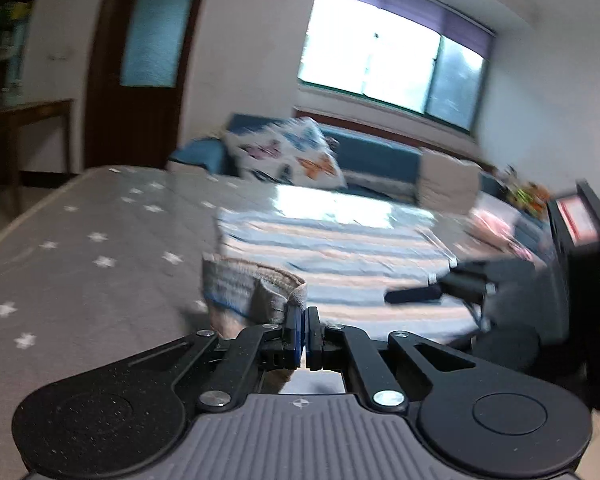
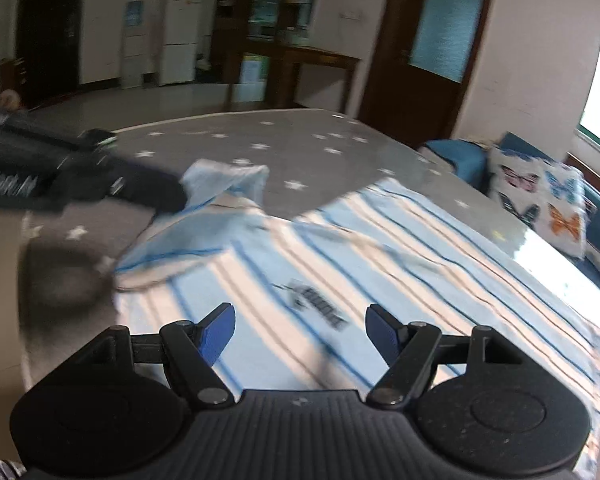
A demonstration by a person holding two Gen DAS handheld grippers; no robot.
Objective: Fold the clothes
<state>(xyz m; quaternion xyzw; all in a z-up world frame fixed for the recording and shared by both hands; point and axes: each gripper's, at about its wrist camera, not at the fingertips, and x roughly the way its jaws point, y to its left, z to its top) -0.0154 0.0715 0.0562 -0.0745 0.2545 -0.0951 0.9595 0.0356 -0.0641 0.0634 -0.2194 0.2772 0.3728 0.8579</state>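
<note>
Striped cotton T-shirt [image 2: 380,248] — pale blue and cream — lies spread on the star-print table cover [image 2: 260,140]. Left gripper [image 1: 305,320] is clamped on its sleeve cuff [image 1: 256,284], lifted off the table: first fold, sleeve going inward. Right gripper [image 2: 300,328] hovers over the chest print, jaws apart, empty — next it likely pins or grabs a hem.

shirt [image 2: 380,264] spread flat on table [image 2: 260,148], its sleeve [image 2: 224,184] lifted at left gripper [image 1: 305,320], right gripper [image 2: 300,326] above shirt, sofa [image 1: 372,156] behind table, cushion [image 1: 288,156] on sofa
</note>
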